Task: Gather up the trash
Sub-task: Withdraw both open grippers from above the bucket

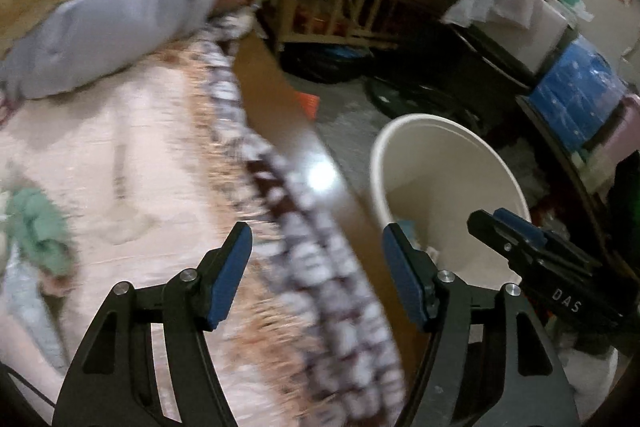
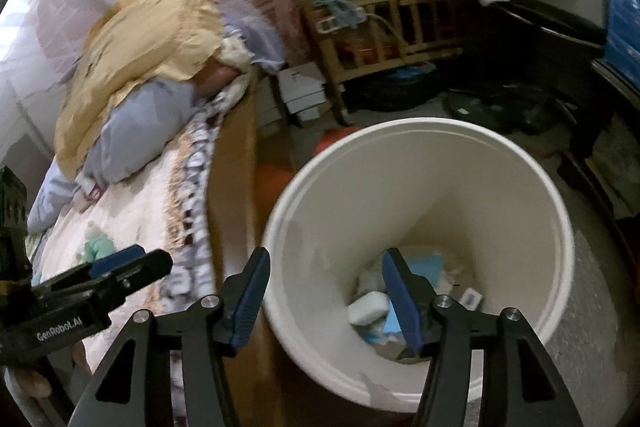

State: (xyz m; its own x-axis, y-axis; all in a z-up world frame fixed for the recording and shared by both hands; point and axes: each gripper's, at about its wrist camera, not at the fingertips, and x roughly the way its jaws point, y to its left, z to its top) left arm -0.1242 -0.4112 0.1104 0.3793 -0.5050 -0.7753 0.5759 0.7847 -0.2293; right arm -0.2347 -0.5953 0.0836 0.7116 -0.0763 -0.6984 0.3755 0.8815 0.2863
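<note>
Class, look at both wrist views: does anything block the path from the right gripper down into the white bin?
Nothing visible does. The right gripper hangs open and empty over the near rim of the white bin, whose mouth has no lid. Trash lies only at the bottom. The left gripper is off to the side, over the bed's edge.

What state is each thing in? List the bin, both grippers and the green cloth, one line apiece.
White bin: upright, open-topped, trash at the bottom.
Left gripper: open, empty, over the bed edge.
Right gripper: open, empty, above the bin.
Green cloth: crumpled, lying on the bed.
</note>
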